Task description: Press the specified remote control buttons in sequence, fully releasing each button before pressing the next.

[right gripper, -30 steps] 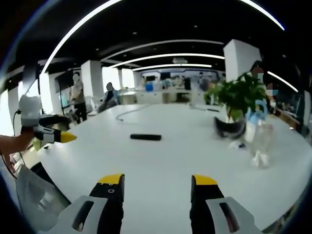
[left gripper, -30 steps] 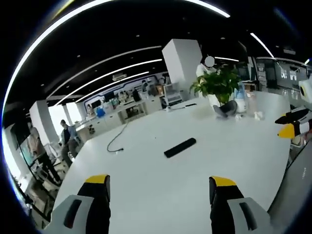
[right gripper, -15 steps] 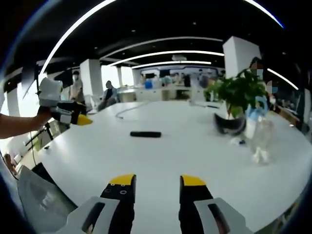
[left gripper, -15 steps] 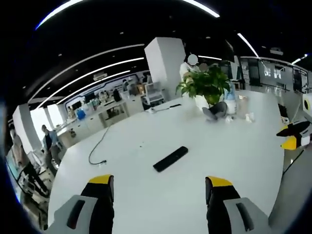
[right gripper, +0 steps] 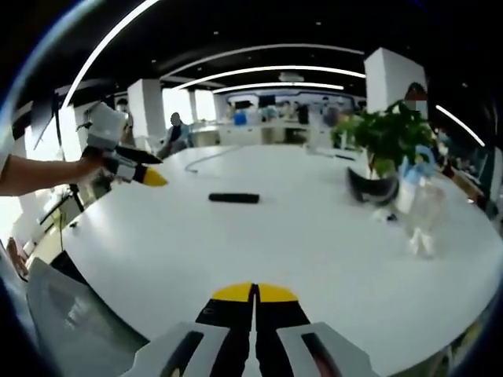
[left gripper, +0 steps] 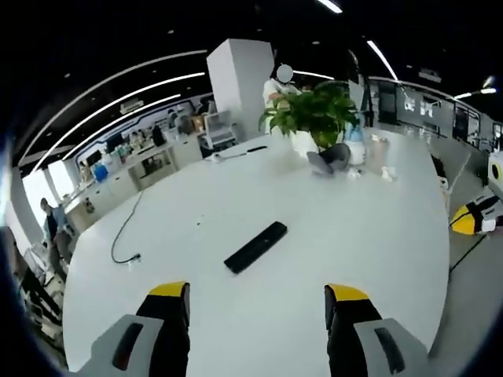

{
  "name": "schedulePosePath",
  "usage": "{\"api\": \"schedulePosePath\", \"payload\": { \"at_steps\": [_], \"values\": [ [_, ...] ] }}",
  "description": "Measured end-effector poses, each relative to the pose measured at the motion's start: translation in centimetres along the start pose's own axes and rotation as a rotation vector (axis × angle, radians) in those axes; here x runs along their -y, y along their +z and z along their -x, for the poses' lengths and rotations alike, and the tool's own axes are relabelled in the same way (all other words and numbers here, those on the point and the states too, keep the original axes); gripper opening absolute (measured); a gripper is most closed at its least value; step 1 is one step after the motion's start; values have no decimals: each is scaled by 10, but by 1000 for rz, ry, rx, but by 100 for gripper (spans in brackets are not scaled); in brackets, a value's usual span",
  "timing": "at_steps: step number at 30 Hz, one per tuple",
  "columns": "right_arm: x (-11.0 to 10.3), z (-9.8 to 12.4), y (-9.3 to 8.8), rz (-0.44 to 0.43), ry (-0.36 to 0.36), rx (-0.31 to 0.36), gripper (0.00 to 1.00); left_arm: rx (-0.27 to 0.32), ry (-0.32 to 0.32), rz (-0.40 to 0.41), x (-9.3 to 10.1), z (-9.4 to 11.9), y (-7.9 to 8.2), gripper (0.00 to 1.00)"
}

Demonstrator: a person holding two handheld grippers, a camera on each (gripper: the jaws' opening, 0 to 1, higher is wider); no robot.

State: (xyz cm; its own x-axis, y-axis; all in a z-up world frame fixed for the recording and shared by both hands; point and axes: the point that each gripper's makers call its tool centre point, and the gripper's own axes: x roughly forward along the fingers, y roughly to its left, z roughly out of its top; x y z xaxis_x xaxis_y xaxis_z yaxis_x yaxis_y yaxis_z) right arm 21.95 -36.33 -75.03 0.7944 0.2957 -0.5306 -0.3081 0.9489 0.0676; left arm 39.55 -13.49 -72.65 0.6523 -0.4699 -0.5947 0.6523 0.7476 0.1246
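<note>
On the white table [left gripper: 377, 259], lying flat in the open middle part, is the black remote control [left gripper: 255, 247], and everything else is best told from it. It rests alone, its long side running slantwise in the left gripper view and nearly level in the right gripper view [right gripper: 233, 198]; nothing touches it, so its buttons can be reached from above without moving other things. Beyond the remote, toward the far side of the table, stands a potted plant [left gripper: 312, 116], with a clear plastic bottle [right gripper: 420, 222] near it, well apart from the remote. A dark cable [left gripper: 123, 236] trails on the table off to the remote's side. The left gripper [left gripper: 258, 302] hangs above the table short of the remote, its jaws wide apart and holding nothing; I judge it only watches, to keep the remote in sight. The right gripper [right gripper: 253, 294] has its two yellow tips pressed together on nothing, which would make one narrow point, well suited for pushing a single button. It is well apart from the remote, so I judge no button is pressed yet and the approach comes first.
</note>
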Motion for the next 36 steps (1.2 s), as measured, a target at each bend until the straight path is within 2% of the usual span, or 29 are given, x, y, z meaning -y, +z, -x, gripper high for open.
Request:
{"api": "schedulePosePath", "payload": {
  "at_steps": [2,8,12,18,22,25,26,30,34,36],
  "values": [
    [3,0,-1,-1,-15,-7,0,-11,-53,27,7,-9,0,71],
    [5,-1,-5,0,-26,-24,0,-54,-86,3,0,-30,-1,69],
    [4,-2,-7,4,-24,-35,0,-105,-107,-58,-8,-45,-5,65],
    [4,-3,-11,6,-23,-57,0,-137,-157,-45,-19,-71,-2,59],
    [4,-4,-13,5,-22,-69,0,-195,-195,-133,-26,-86,-7,58],
    [3,-4,-14,4,-18,-77,0,-204,-212,-164,-28,-94,-6,53],
    [3,-4,-15,4,-18,-82,0,-232,-224,-191,-30,-98,-10,54],
    [2,-4,-16,7,-16,-88,0,-273,-224,-276,-38,-112,-12,54],
    [2,-5,-18,11,-17,-101,0,-330,-277,-324,-37,-126,-19,52],
    [1,-5,-18,16,-17,-104,0,-339,-291,-347,-37,-132,-18,52]
  ]
}}
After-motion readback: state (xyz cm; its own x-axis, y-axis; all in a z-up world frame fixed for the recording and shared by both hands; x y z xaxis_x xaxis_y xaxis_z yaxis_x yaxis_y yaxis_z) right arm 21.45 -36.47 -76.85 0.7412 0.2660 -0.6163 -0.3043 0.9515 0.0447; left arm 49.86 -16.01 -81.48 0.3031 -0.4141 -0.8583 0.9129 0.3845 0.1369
